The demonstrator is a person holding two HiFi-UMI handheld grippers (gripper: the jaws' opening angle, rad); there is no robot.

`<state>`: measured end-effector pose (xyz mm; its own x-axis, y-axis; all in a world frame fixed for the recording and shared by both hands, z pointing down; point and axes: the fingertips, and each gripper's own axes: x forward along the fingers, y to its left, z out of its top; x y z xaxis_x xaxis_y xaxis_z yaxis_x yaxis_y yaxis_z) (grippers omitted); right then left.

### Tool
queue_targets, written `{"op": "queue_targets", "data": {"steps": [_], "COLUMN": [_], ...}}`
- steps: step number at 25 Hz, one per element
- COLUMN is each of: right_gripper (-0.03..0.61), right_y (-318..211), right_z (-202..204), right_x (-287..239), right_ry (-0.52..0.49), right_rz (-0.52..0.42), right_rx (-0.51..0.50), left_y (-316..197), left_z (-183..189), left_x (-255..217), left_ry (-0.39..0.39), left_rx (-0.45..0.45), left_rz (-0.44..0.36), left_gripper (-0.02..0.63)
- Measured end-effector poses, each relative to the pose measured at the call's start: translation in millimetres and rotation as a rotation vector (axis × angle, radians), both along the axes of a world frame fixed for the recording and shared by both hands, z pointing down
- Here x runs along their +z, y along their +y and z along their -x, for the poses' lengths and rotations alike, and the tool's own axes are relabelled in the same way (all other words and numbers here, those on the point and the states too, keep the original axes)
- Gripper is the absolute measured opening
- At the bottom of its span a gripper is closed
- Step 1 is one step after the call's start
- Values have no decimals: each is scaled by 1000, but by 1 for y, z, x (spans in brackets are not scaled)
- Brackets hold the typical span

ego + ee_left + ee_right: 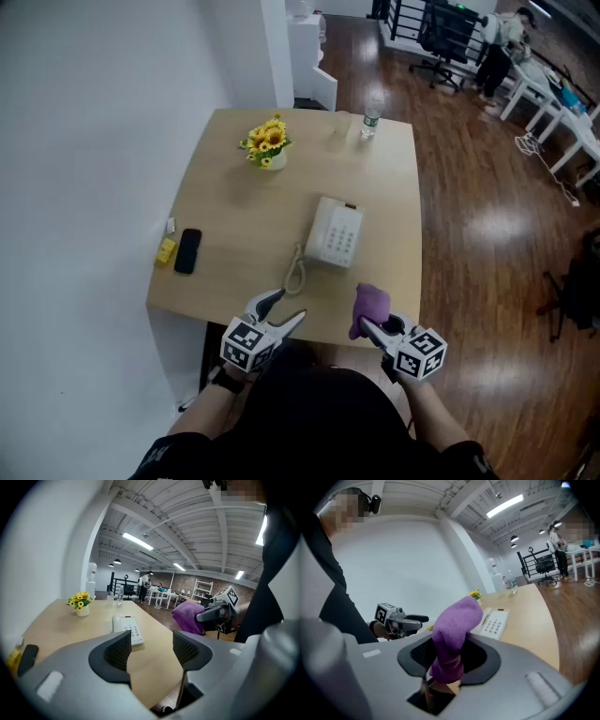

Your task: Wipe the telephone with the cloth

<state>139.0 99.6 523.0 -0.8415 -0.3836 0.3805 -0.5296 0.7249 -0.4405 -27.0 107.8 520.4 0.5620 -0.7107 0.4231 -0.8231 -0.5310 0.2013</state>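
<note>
Purple cloth [371, 302] is clamped in right gripper [367, 324], left gripper [289, 306] is held agape, empty, telephone [334, 232] is set on table [234, 216] beyond both

This is an open-plan office in a loft-like hall — a pale wooden desk [234, 272] bears a white telephone [334, 232], and across the dark plank floor [487, 234] stand white work desks [562, 117] with a black swivel chair [448, 37] and a person [495, 47] standing near them. Overhead run bare white beams [187, 522] and strip lights [138, 541] — with a brick wall [185, 581] at the far end and a water dispenser [91, 579] by the white wall.
</note>
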Motion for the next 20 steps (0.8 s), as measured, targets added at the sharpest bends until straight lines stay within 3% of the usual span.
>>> {"op": "queue_targets", "data": {"steps": [7,13,20], "right_gripper": [138,138,138], "right_y": [-73,-154,-240], "right_z": [46,81,109], "right_x": [27,38,50], "right_ry": [125,249,403], "right_rz": [-28,-70,-109], "right_rx": [-38,-67,-101], "left_y": [-57,-94,-126], "left_z": [35,52,68], "left_x": [6,16,16], "left_ry": [19,20,8], "left_rx": [42,139,181], "left_rz": [3,15,16], "left_gripper": [275,275,275]}}
